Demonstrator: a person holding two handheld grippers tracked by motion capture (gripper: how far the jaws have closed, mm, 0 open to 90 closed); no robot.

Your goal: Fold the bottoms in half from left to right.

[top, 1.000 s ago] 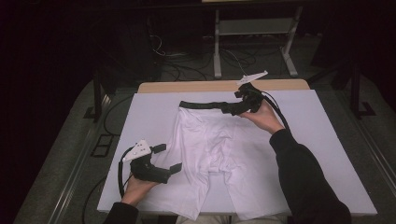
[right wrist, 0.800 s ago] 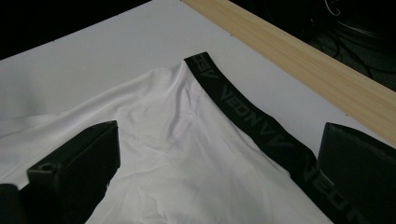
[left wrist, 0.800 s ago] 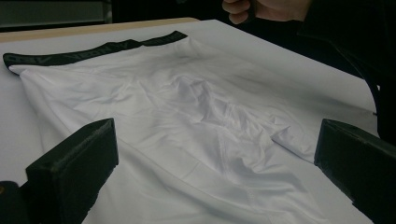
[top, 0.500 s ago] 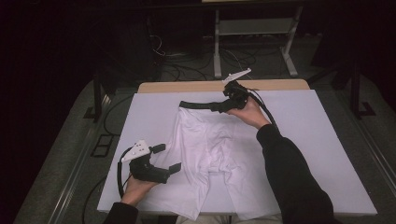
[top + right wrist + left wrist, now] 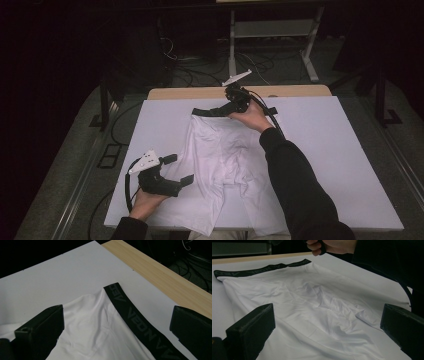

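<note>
Spreading white boxer shorts (image 5: pixel 225 165): both grippers' jaws gape empty. Right gripper (image 5: pixel 220 110) should pinch the black waistband (image 5: pixel 130 312) squarely; left gripper (image 5: pixel 172 172) anchors the hem.

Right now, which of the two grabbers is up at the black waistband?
The right gripper, at the far end of the white shorts, jaws open over the black waistband. The left gripper sits by a leg opening.

The white stretchy boxer shorts with a black lettered waistband (image 5: pixel 227 160) lie flat on the white table cover (image 5: pixel 350 150) — waistband at the far side, legs toward the near edge, the fabric wrinkled in the middle.
</note>
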